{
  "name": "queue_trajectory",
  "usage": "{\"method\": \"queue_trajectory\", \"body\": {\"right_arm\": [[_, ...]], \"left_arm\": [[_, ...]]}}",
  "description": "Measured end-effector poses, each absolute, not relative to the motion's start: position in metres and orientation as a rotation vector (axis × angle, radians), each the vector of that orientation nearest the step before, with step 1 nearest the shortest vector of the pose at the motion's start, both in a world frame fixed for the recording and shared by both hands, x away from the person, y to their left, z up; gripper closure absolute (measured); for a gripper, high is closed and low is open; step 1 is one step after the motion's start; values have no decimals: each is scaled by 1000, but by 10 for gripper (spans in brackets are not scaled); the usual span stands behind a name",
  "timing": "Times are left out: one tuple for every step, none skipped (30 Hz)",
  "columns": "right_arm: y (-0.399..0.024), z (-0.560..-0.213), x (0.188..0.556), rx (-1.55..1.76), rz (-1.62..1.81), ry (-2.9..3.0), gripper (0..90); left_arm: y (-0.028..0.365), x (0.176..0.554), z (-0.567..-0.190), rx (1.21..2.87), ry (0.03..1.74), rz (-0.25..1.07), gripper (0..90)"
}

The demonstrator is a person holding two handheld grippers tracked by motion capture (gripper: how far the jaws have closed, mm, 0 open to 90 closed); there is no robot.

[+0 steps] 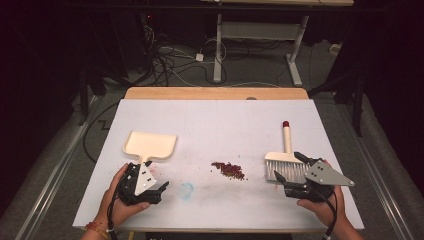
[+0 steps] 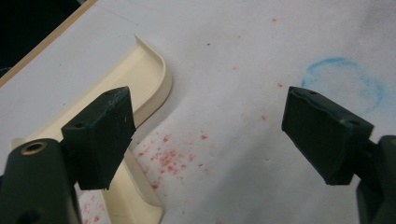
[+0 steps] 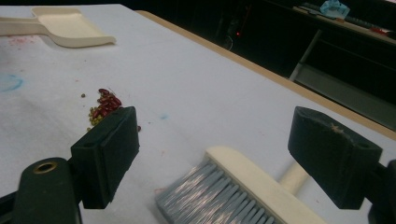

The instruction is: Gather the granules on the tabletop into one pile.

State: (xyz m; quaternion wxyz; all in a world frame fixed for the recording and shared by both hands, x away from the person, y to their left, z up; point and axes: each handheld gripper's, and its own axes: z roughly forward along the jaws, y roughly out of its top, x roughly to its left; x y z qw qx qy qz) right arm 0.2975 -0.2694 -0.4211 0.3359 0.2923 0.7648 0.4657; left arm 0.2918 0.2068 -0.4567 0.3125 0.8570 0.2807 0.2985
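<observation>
A cream dustpan [image 1: 150, 145] lies at the left of the white table sheet [image 1: 215, 125], its handle toward my left gripper [image 1: 159, 176]. That gripper is open and holds nothing; its jaws stand wide beside the dustpan [image 2: 140, 79]. A small pile of red and green beans [image 1: 228, 170] sits mid-table. At the right lies a hand brush [image 1: 286, 140] with grey bristles, a cream handle and a red tip. My right gripper [image 1: 290, 166] is open, with its jaws on either side of the brush head [image 3: 243, 186] and apart from it. From there the beans [image 3: 105, 105] lie beyond its left jaw.
A blue chalk ring [image 1: 186, 190] marks the sheet near my left gripper, and red stains [image 2: 168, 158] speckle the sheet by the dustpan handle. The wooden table edge [image 1: 215, 93] runs along the far side. Behind it are desk legs [image 1: 218, 55] and floor cables [image 1: 170, 65].
</observation>
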Motion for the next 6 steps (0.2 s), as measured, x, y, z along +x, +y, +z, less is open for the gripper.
{"method": "queue_trajectory", "body": {"right_arm": [[-270, -421, 298, 764, 1217, 1995, 173], [-270, -422, 298, 763, 1215, 1997, 173], [-270, -422, 298, 763, 1212, 1998, 174], [-270, -422, 298, 763, 1211, 1999, 174], [-270, -422, 298, 762, 1211, 2001, 174], [-270, -422, 298, 762, 1212, 2003, 174]], "left_arm": [[207, 292, -457, 2260, 741, 788, 167], [207, 292, -457, 2260, 740, 786, 167], [206, 292, -457, 2262, 739, 788, 167], [206, 292, -457, 2264, 738, 788, 167], [206, 292, -456, 2267, 738, 788, 167], [205, 293, -456, 2268, 738, 789, 167]]}}
